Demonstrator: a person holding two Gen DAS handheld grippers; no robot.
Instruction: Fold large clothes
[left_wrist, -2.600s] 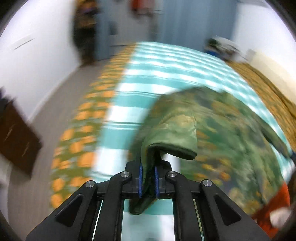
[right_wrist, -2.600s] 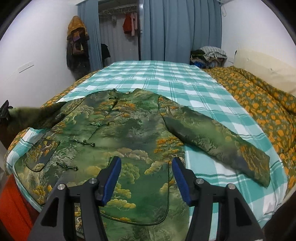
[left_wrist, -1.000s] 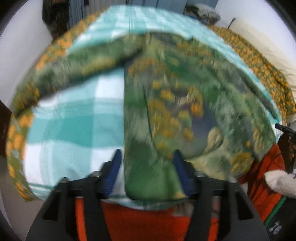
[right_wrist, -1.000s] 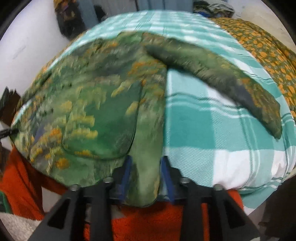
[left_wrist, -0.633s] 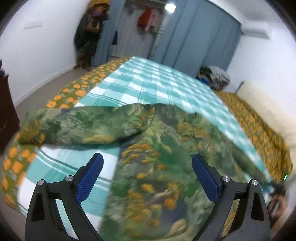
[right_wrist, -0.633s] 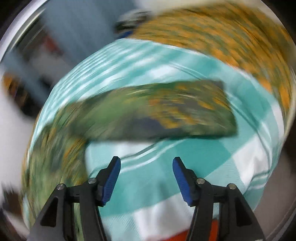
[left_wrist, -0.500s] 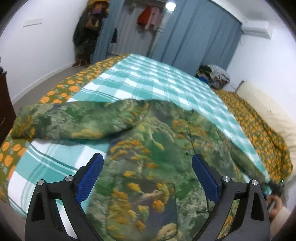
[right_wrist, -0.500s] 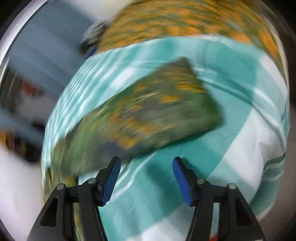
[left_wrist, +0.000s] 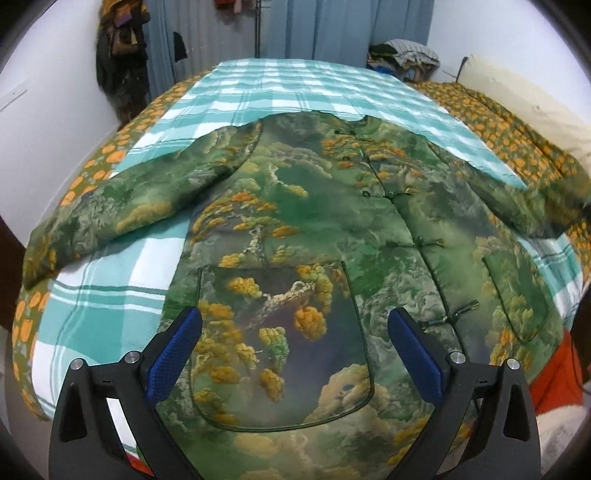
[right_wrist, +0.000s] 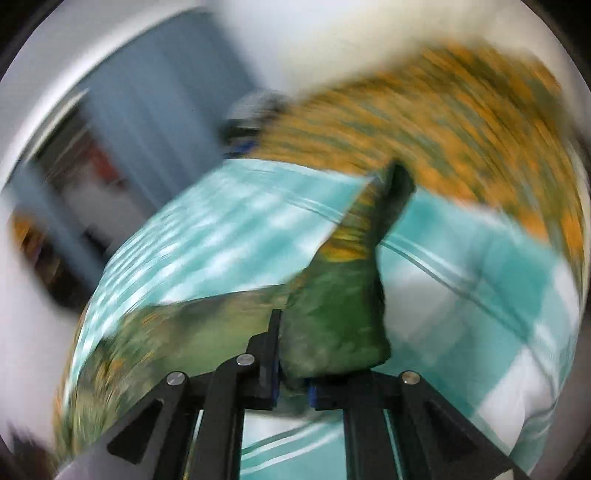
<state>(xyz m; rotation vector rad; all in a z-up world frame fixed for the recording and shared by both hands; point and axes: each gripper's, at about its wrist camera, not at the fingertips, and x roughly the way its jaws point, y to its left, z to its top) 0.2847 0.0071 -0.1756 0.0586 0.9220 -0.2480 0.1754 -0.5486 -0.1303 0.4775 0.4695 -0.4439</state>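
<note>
One jacket (left_wrist: 332, 206) lies on our bed (left_wrist: 295, 81); our left gripper (left_wrist: 293, 347) opens wider, empty, while our right gripper (right_wrist: 291, 384) pinches one sleeve (right_wrist: 340, 302).

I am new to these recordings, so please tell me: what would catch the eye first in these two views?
A green jacket printed with orange-tufted pine trees lies spread, front up, on a teal checked bedsheet, filling the left wrist view. The left gripper hangs open over its hem. In the blurred right wrist view, the right gripper is shut on a sleeve end.
</note>
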